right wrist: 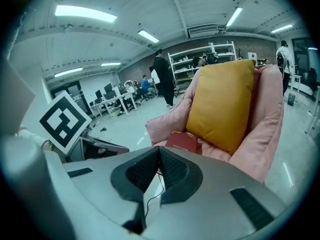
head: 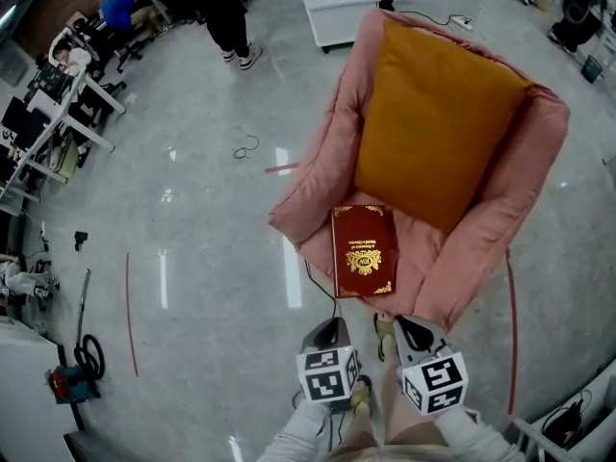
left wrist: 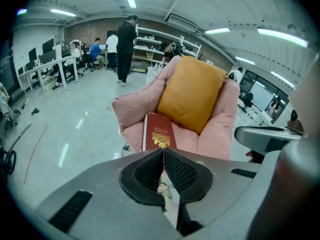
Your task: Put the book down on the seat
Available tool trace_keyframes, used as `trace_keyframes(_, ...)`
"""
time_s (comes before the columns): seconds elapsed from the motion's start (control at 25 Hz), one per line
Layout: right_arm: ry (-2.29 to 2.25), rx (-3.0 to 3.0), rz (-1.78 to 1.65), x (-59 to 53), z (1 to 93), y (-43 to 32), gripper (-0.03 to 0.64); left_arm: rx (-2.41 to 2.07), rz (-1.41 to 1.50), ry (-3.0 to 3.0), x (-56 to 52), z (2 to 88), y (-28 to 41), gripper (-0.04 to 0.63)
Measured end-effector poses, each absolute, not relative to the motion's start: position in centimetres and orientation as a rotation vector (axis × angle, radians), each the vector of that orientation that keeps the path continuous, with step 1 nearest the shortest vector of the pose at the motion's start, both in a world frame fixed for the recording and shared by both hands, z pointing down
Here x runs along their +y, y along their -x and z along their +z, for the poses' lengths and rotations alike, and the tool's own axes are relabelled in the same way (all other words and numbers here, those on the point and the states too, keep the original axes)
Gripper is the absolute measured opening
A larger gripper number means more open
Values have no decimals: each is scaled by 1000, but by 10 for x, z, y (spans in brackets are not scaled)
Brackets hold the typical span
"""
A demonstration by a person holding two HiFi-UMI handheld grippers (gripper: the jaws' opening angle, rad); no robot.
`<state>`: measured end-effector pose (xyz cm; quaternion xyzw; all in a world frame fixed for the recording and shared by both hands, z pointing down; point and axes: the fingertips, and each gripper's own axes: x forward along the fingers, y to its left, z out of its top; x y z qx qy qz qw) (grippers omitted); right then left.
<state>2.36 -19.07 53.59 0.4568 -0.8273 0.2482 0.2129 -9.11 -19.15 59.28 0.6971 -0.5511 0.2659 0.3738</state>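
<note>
Orange cushion (head: pixel 438 114) propped upright; person (head: pixel 226 17) standing on glossy floor (head: pixel 192 258).

No word or number can be read with certainty anywhere. The red book (head: pixel 363 250) lies just ahead of both tongs. It carries a few lines of gold print near the top of its cover and a gold emblem (head: pixel 365 260) below them, but the letters are too small to make out in any view. The cube (head: pixel 328 374) on the left tongs (head: pixel 327 327) and the cube (head: pixel 435 383) on the right tongs (head: pixel 410 329) show black-and-white square markers. These are patterns, not letters. One such marker (right wrist: pixel 64 122) appears large to the left of the right tongs in the right gripper view.
</note>
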Motion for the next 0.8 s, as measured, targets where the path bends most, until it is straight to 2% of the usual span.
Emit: trace_keyframes(0.8,-1208,-2365,598,-116,484,1,5,-1451,610,-1877,-119,507,106,6)
